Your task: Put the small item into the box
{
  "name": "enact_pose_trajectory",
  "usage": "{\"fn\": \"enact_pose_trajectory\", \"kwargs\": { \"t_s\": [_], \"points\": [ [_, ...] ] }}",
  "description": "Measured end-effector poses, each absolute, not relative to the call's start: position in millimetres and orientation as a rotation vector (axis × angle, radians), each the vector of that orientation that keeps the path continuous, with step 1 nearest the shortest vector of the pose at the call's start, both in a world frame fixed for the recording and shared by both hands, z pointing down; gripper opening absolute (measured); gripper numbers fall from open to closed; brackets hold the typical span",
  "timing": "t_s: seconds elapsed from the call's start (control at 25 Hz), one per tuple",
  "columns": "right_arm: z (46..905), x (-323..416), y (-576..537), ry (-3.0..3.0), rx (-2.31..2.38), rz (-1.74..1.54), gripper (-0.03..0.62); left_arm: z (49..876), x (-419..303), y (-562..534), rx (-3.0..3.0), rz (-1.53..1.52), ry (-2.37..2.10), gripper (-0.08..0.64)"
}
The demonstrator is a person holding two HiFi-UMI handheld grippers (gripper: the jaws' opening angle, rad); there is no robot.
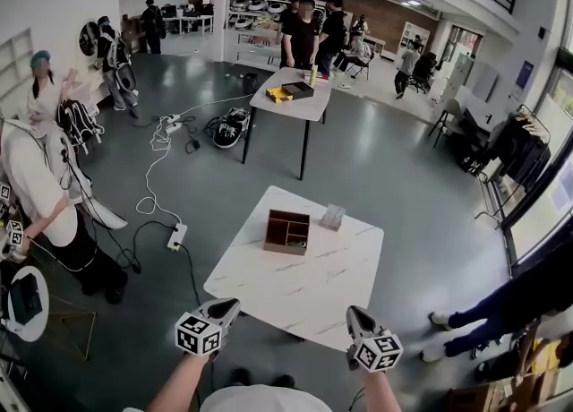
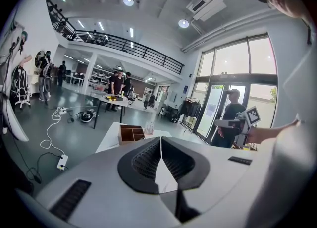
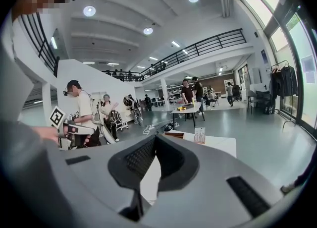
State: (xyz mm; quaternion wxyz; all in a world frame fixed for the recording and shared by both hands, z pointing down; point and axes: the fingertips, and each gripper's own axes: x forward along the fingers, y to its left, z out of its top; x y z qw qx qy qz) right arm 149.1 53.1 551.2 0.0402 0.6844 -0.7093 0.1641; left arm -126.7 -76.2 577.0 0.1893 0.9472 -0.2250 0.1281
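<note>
Small item stands on the white tabletop, just beside the wooden box on its right, outside the compartments. I see both grippers at the near edge, well apart from it. Left gripper jaws are pressed together on nothing, and right gripper jaws likewise.

We log a white power strip with cable on the floor left of the near marble table. The far table holds a yellow tray, with people standing beyond.
</note>
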Motion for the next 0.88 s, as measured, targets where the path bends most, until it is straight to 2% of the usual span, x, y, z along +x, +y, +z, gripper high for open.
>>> {"fn": "enact_pose_trajectory", "kwargs": {
  "t_s": [0.88],
  "points": [
    [545.7,169.7,55.5,-2.228,2.086,0.504,0.026,570.9,-109.2,-66.1,2.669,0.371,-0.667,0.018]
  ]
}}
